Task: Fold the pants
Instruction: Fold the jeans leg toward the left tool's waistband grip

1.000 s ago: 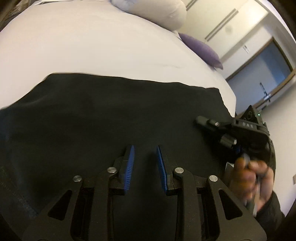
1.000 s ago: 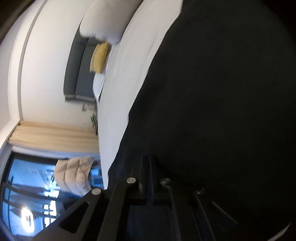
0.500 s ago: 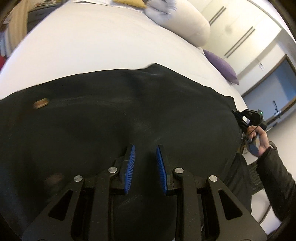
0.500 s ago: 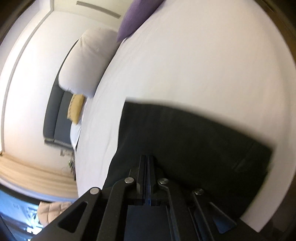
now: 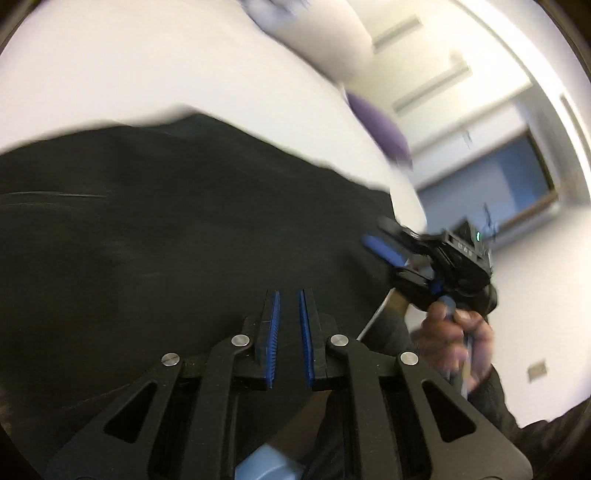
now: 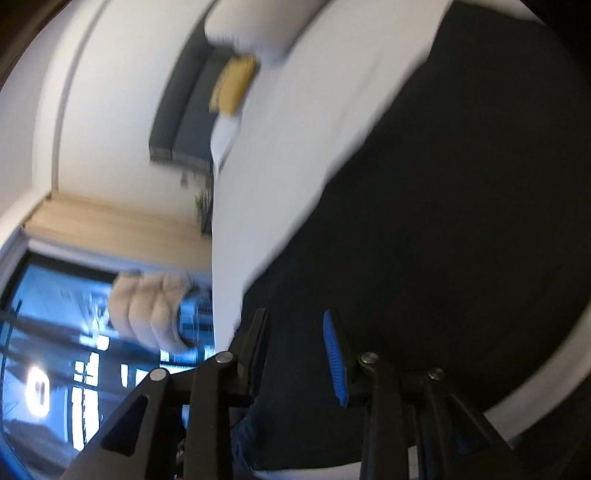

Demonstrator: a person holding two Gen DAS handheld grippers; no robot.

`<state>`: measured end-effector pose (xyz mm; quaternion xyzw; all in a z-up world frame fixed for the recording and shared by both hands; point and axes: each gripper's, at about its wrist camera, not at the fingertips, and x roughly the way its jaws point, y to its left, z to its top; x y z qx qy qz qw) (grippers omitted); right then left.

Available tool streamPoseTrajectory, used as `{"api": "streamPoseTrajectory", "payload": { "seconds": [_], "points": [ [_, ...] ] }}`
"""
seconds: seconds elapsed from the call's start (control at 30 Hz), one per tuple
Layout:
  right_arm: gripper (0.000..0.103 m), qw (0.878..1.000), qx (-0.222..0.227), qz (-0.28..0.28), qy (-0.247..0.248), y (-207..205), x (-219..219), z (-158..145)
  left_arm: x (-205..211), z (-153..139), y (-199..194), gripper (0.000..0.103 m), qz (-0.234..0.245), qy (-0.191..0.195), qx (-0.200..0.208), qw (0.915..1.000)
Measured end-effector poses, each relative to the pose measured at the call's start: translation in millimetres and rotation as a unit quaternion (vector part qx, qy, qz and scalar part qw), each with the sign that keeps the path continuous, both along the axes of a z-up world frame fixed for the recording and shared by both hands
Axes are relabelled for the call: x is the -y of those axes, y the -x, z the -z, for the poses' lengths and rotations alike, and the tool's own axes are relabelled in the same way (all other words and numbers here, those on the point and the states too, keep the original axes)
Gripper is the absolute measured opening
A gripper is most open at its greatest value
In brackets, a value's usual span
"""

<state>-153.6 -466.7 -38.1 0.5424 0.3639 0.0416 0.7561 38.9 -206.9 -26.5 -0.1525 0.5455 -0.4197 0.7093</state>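
Observation:
Black pants (image 5: 177,229) lie spread flat on a white bed (image 5: 147,66); they also fill the right wrist view (image 6: 443,221). My left gripper (image 5: 288,295) hovers over the near part of the pants, jaws open with a narrow gap, holding nothing. My right gripper (image 6: 295,317) is open and empty above the pants' edge. It also shows in the left wrist view (image 5: 380,245) at the right end of the pants, held by a hand (image 5: 454,332). Both views are motion-blurred.
White pillow (image 5: 295,33) and purple cushion (image 5: 380,129) lie at the bed's far end. A yellow cushion (image 6: 232,88) and grey headboard (image 6: 184,110) show in the right wrist view, with a window (image 6: 55,332) and a beige jacket (image 6: 147,310) beyond the bed's edge.
My right gripper has opened and let go of the pants, and swung back over them. The left gripper stayed open above the cloth while its view shifted.

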Motion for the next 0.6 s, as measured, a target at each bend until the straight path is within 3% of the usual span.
{"api": "streamPoseTrajectory", "payload": {
  "seconds": [0.03,0.1,0.13,0.2,0.3,0.43,0.47,0.5,0.57,0.6],
  "points": [
    [0.03,1.0,-0.018,-0.001,0.005,-7,-6,8,19,12,-3,0.01,0.015,-0.01,-0.012,0.9998],
    [0.006,0.999,-0.034,0.013,-0.004,0,2,26,33,31,-11,0.01,0.018,-0.007,-0.036,0.9992],
    [0.002,0.999,-0.034,0.024,-0.01,0,7,29,30,36,-17,0.006,0.01,0.001,-0.045,0.9989],
    [0.0,0.997,-0.033,0.066,-0.013,22,36,38,15,42,-25,0.006,-0.015,0.018,-0.067,0.9975],
    [0.0,0.99,-0.028,0.139,-0.014,59,93,43,-13,44,-25,0.005,-0.036,0.016,-0.066,0.9971],
    [0.002,0.965,-0.067,0.231,0.1,92,171,12,-49,36,-16,0.005,-0.063,-0.008,-0.047,0.9969],
    [0.02,0.956,-0.073,0.265,0.104,107,192,3,-62,34,-15,0.005,-0.077,-0.013,-0.046,0.9959],
    [0.045,0.951,-0.061,0.288,0.09,125,208,0,-68,31,-14,0.005,-0.086,-0.02,-0.045,0.9951],
    [0.076,0.941,-0.037,0.325,0.09,152,220,-20,-85,13,-7,0.005,-0.1,-0.043,-0.018,0.9939],
    [0.081,0.934,-0.026,0.339,0.107,171,222,-31,-88,9,-5,0.005,-0.1,-0.046,-0.008,0.9938]
  ]
}}
